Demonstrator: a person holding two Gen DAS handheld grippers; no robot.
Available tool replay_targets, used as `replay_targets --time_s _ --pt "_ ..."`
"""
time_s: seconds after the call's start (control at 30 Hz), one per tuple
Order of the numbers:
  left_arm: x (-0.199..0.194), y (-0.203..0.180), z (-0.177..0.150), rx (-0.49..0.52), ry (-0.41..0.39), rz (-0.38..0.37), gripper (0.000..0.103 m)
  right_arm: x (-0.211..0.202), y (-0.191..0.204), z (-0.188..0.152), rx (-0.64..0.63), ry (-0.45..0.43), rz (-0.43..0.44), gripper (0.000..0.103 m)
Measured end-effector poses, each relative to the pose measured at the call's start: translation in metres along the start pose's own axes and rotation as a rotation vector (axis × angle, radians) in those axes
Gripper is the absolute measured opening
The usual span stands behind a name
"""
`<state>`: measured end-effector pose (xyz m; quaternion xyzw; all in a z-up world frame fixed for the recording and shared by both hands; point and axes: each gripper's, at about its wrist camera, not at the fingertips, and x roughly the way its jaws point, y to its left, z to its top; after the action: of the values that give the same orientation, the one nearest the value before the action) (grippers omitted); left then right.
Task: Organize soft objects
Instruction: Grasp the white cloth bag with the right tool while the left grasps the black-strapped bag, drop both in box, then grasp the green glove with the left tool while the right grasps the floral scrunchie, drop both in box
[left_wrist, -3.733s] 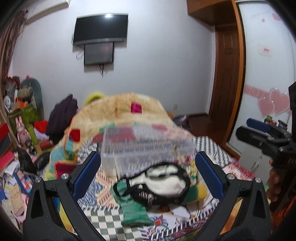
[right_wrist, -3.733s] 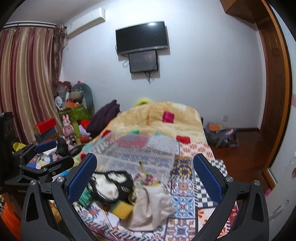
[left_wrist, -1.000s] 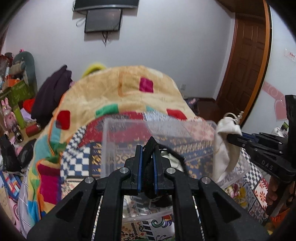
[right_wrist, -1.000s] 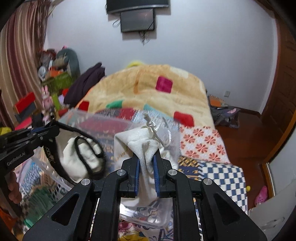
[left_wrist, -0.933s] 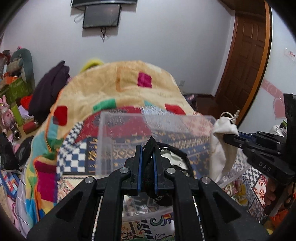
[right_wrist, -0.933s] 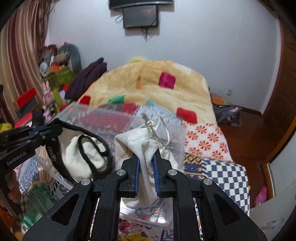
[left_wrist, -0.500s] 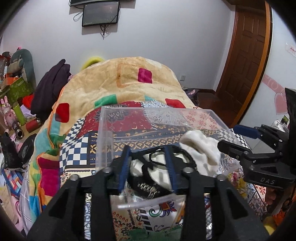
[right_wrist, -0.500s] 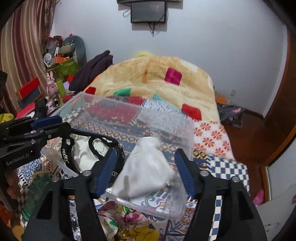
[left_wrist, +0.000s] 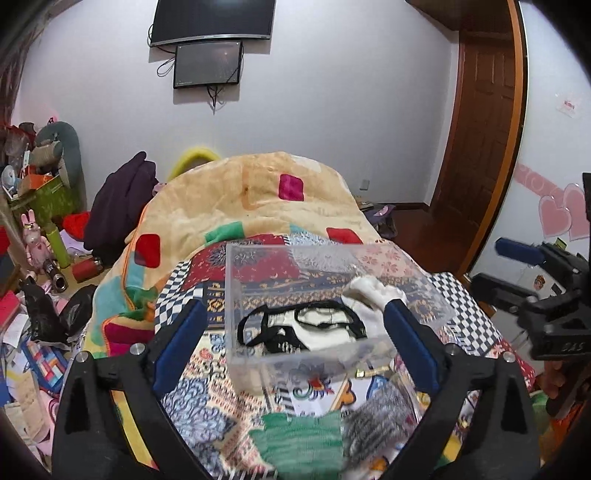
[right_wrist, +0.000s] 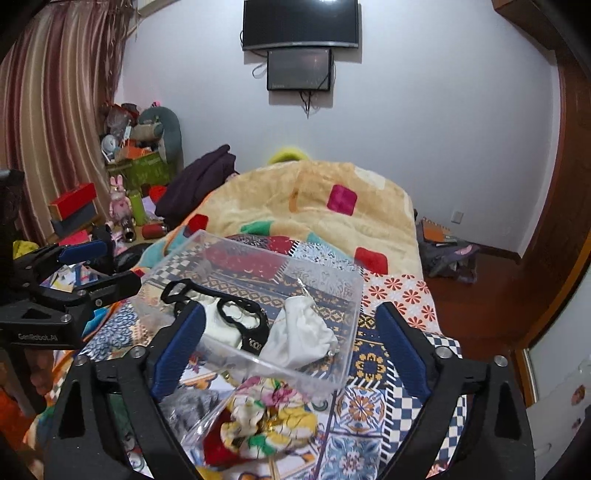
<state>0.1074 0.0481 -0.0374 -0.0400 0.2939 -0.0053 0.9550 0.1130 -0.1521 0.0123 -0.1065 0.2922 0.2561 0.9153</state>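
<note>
A clear plastic box (left_wrist: 236, 291) (right_wrist: 351, 325) stands on the patterned bed. Inside it lie a black-and-white garment (left_wrist: 314, 330) (right_wrist: 229, 321) and a white drawstring pouch (left_wrist: 373, 291) (right_wrist: 301, 338). My left gripper (left_wrist: 295, 339) is open and empty just in front of the box; it shows at the left of the right wrist view (right_wrist: 99, 266). My right gripper (right_wrist: 288, 347) is open and empty over the box's near edge; it shows at the right of the left wrist view (left_wrist: 517, 269). A green knit piece (left_wrist: 299, 439) and a grey knit piece (left_wrist: 376, 417) lie in front of the box.
A floral yellow cloth (right_wrist: 269, 421) lies in a plastic bag by the box's near corner. A beige blanket (left_wrist: 258, 199) covers the far bed. Clutter and toys (left_wrist: 40, 236) fill the floor at left. A wooden door (left_wrist: 476, 147) stands at right.
Both grippers opened wide and pulled back from the box. The black-and-white garment and the white pouch dropped from the jaws and now lie inside the box.
</note>
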Motion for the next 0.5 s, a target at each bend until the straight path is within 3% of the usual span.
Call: replay_targets --time_s 0.2,0.5 --pt "-0.004 0.003 -0.025 -0.007 0.058 0.004 0.100 -0.008 0.001 -0.022 0.011 0.012 0.000 0.099" --pt "0.010 0.009 -0.074 -0.009 0.164 0.018 0.100 0.027 -0.012 -0.062 0.078 0.139 0.010 0.098"
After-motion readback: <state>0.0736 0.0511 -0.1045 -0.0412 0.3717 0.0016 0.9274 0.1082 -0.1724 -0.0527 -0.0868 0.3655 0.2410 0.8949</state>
